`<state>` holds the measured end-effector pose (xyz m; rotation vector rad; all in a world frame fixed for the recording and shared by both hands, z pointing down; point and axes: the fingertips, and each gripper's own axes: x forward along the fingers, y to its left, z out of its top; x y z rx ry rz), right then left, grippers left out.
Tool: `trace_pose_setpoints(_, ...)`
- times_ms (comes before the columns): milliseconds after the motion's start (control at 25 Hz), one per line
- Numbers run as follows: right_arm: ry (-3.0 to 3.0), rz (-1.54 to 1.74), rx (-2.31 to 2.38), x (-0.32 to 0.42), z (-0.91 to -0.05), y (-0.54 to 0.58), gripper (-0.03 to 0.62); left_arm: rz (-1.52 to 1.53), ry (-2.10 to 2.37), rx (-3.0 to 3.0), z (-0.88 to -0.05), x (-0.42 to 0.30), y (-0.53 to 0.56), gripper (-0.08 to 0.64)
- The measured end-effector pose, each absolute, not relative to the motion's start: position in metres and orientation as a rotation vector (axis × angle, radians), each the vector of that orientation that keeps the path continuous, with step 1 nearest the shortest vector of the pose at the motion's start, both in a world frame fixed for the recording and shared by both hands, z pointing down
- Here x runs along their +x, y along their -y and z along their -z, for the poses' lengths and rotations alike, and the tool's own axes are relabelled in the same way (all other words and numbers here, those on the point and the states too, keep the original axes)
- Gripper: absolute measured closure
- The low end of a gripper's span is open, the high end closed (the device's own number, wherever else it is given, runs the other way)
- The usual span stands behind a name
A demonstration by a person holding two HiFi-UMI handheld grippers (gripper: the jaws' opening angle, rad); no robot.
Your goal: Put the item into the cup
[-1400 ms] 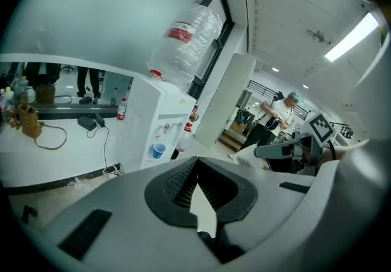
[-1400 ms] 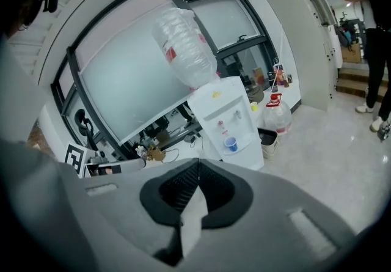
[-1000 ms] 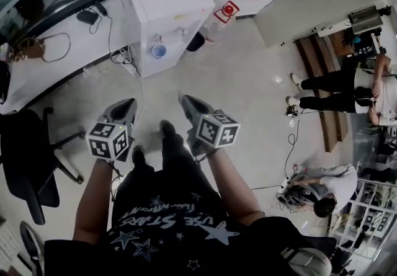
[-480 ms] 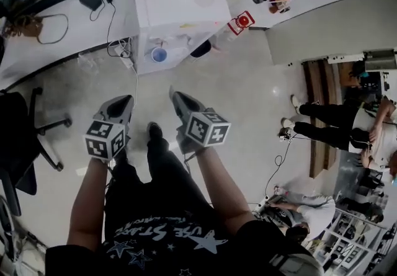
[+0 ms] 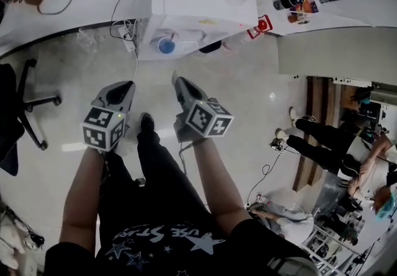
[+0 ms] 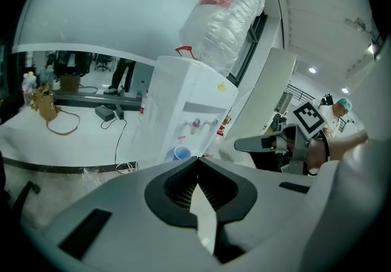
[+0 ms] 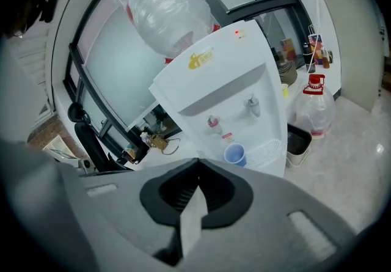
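as i walk up to the water dispenser [image 5: 198, 2], it fills more of the top of the head view than it did 1 second ago, and the desk and cables on the left have slid toward the edge. my forward foot [image 5: 147, 122] is planted on the pale floor [image 5: 248, 95] between the 2 grippers, which sit in the same spot in front of me as before.

the left gripper [image 5: 126, 89] has its jaws pressed together with nothing between them. the right gripper [image 5: 180, 84] is the same: jaws together, empty. both point ahead at the dispenser, well apart from it.

the cup [image 5: 165, 45] is blue and stands upright in the dispenser's recess, below the 2 taps [image 7: 232, 113]. the right gripper view looks almost straight at it. the big clear bottle [image 7: 162, 11] sits upside down on top of the machine.

i cannot find the item in any view; neither gripper carries it. judging by that, the task has barely begun. the approach brings me nearer the cup, but with both grippers empty there is nothing to drop in yet, so i would guess the item has to be found and picked up first, or that it lies near the dispenser out of sight.
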<state>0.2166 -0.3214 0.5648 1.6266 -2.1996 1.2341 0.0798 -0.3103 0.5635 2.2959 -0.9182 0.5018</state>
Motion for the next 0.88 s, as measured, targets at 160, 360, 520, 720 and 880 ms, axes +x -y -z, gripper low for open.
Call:
trace_pose_setpoints(160, 2.216, -1.244, 1.616, 0.218, -0.586, 0.339, 0.591, -0.487, 0.946, 2.283, -0.578, 0.083, 0.321, 0.552)
trace_pose_setpoints(360, 2.220, -1.244, 1.597, 0.222, -0.610, 0.362, 0.591, -0.464, 1.001, 2.257, -0.599, 0.085, 0.343, 0.552)
trace_pose_setpoints(520, 2.233, -1.224, 1.551, 0.222, -0.625, 0.376, 0.591, -0.436, 1.031, 2.240, -0.612, 0.089, 0.357, 0.552)
trace_pose_setpoints(720, 2.287, -1.142, 1.477, 0.218, -0.643, 0.394, 0.591, -0.435, 1.054, 2.233, -0.631, 0.094, 0.371, 0.552)
trace_pose_setpoints(880, 2.290, -1.150, 1.471, 0.218, -0.658, 0.408, 0.591, -0.411, 1.068, 2.209, -0.642, 0.097, 0.379, 0.552)
